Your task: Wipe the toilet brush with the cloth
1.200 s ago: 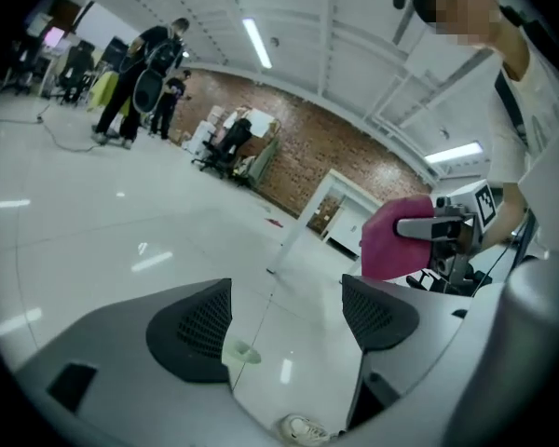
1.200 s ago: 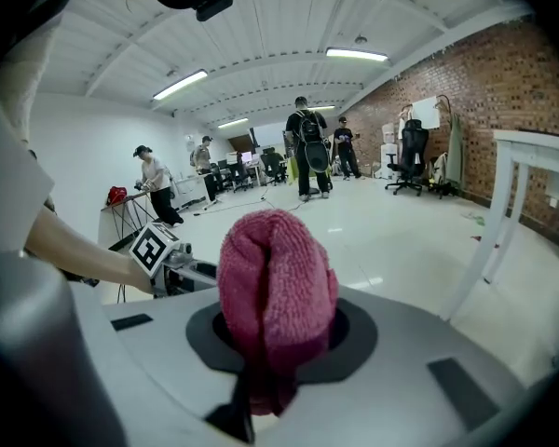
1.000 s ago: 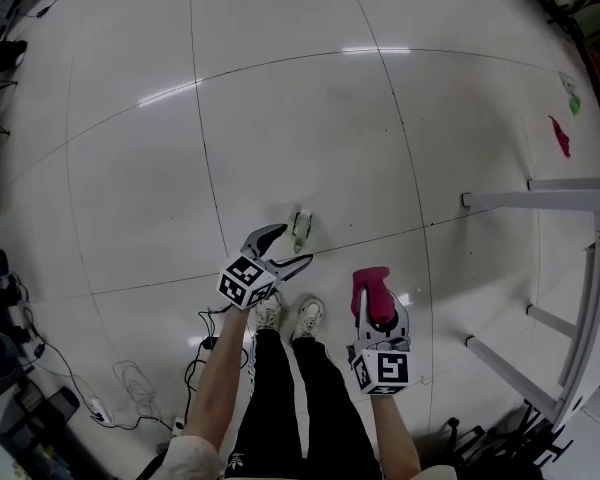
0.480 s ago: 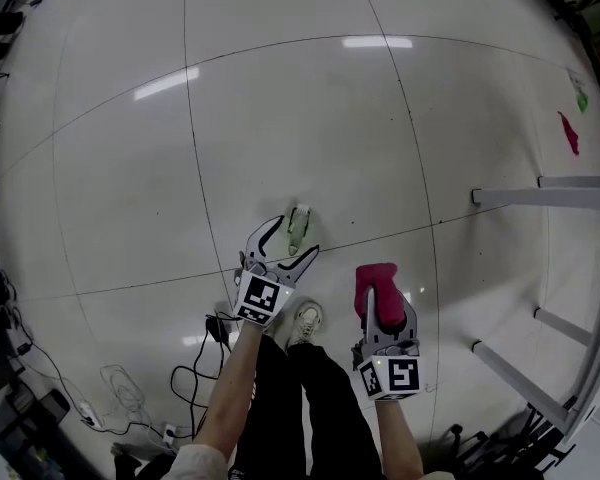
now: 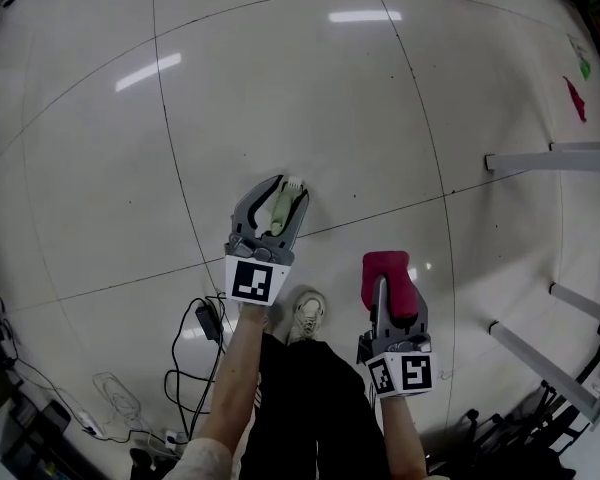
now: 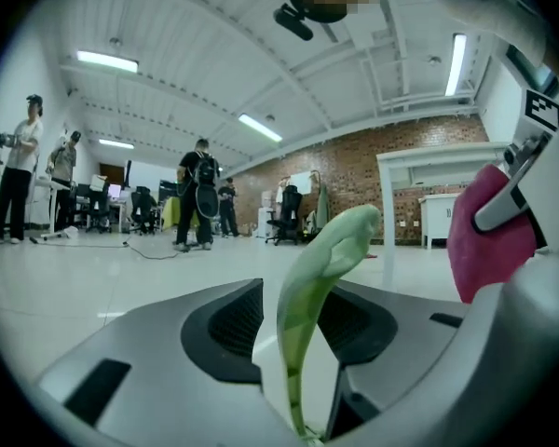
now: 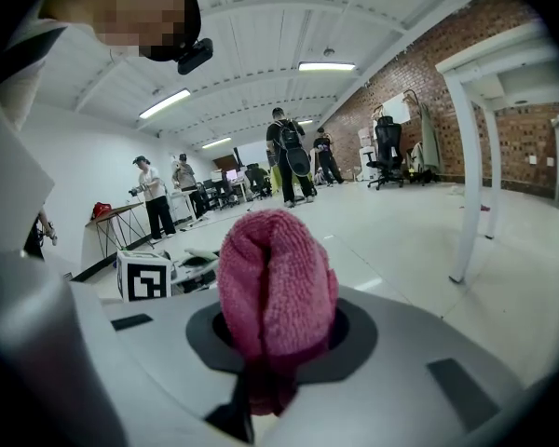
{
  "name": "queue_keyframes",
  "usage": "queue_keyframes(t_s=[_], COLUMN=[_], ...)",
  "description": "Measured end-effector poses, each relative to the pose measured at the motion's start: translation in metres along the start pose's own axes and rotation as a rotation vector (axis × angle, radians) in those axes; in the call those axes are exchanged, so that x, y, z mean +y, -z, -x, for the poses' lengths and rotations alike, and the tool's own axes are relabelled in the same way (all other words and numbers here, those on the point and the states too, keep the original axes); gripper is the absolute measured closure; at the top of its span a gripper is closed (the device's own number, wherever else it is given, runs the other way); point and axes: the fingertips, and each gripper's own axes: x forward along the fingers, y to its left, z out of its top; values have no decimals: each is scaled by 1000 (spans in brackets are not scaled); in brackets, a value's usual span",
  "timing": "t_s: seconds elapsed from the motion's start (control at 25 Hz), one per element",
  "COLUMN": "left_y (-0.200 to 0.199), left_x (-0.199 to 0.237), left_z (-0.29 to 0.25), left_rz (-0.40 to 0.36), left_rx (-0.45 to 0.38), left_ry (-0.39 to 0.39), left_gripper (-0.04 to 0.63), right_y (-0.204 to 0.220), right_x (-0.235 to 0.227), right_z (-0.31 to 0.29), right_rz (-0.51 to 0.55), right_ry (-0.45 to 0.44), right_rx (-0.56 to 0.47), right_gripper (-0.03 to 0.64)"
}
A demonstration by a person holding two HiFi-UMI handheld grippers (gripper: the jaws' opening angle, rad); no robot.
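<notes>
Watching the left gripper (image 5: 285,188), we see its jaws have just been closing on the pale green toilet brush (image 6: 321,268), whose slim handle stands between the pads and looks pinched. Off to its right, well apart, the right gripper (image 5: 395,293) is clamped on the bunched red cloth (image 7: 275,291); press that on hard and we reckon the curved handle could twist or slip out. The bristle end we can barely make out beyond the left jaws.
</notes>
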Motion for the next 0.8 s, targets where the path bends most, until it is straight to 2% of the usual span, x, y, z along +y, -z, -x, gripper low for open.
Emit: queue_keyframes(t_s=[0.12,0.28,0.4,0.6,0.8], left_y=[-4,-24,-64,-190,-340], left_x=[-2,1,11,42,70], left_z=[0,1,1,12,34], left_rz=[-32,-32,-29,-83,-31], left_rx=[12,5,-6,-28,-92], left_ry=[9,23,36,69,90], left_gripper=[499,505,505,506,506], right_y=[9,-10,-49,-160,-294], right_x=[-6,-1,11,50,92], right_z=[3,3,5,24,62], right_rz=[-12,-22,-27,-22,-22], right_ry=[20,17,-5,-70,-97], right_rx=[7,-7,-34,-98,-163], right_gripper=[548,548,548,548,548])
